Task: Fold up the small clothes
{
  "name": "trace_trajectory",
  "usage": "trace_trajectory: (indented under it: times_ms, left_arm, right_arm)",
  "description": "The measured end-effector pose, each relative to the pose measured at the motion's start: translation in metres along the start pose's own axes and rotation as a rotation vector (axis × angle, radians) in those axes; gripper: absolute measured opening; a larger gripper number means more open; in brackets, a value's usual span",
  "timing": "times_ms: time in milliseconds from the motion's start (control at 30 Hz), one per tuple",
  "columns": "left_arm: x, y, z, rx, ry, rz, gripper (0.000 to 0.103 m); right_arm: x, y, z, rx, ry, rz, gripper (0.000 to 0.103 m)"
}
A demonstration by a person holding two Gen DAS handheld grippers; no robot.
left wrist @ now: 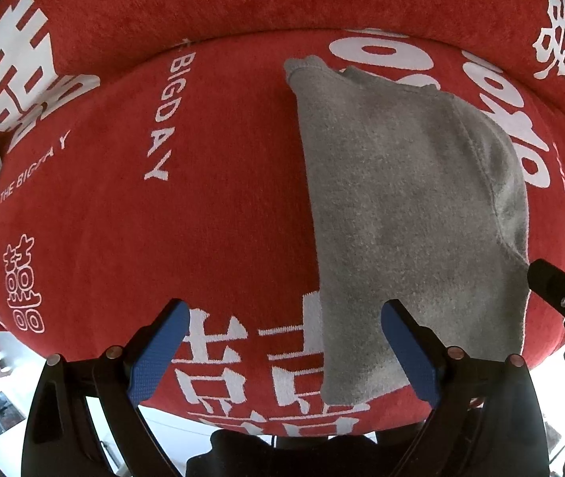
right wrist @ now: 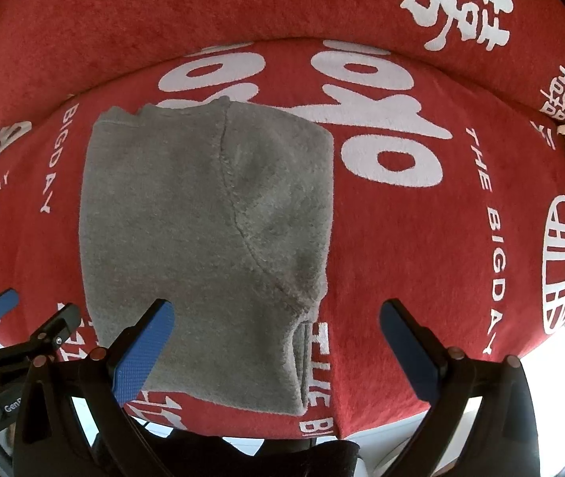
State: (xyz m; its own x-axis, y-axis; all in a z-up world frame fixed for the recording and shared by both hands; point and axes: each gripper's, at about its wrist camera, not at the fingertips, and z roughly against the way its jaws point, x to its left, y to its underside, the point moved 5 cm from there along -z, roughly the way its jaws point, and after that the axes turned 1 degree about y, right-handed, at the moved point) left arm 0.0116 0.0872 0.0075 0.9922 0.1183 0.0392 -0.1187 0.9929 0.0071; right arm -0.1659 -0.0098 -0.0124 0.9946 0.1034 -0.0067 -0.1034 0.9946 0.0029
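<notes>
Grey garment [right wrist: 203, 238] lies folded on red "THE BIGDAY" cover [right wrist: 421, 258]; both tools gape, holding nothing.

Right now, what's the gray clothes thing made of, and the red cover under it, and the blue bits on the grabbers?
The gray garment looks like soft fleece or knit: matte and fuzzy, with a stitched seam. The red cover looks like woven plush or terry, with a nubby pile and white characters. The blue pads look like rubber, finely dimpled, probably for grip.
</notes>
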Motion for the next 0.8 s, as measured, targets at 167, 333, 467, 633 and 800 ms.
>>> trace_trajectory:
  times_ms: [167, 333, 467, 633, 800]
  left_arm:
    - [0.0005, 0.0007, -0.0008, 0.000, -0.011, 0.000, 0.098]
    - [0.0017, 0.0016, -0.0010, 0.001, -0.014, 0.003, 0.098]
    - [0.0039, 0.0016, -0.0007, -0.001, -0.019, 0.013, 0.098]
    - [0.0050, 0.0023, -0.0009, -0.003, -0.023, 0.013, 0.098]
    - [0.0050, 0.0027, -0.0012, -0.007, -0.026, 0.007, 0.098]
  right_arm:
    - [0.0029, -0.0010, 0.0011, -0.005, 0.007, 0.004, 0.103]
    - [0.0039, -0.0007, 0.0020, -0.006, 0.009, 0.005, 0.103]
    - [0.0049, 0.0005, 0.0020, -0.003, 0.008, 0.008, 0.103]
    - [0.0071, 0.0021, 0.0025, -0.005, 0.011, 0.017, 0.103]
    - [0.0087, 0.0036, 0.0021, -0.005, 0.010, 0.018, 0.103]
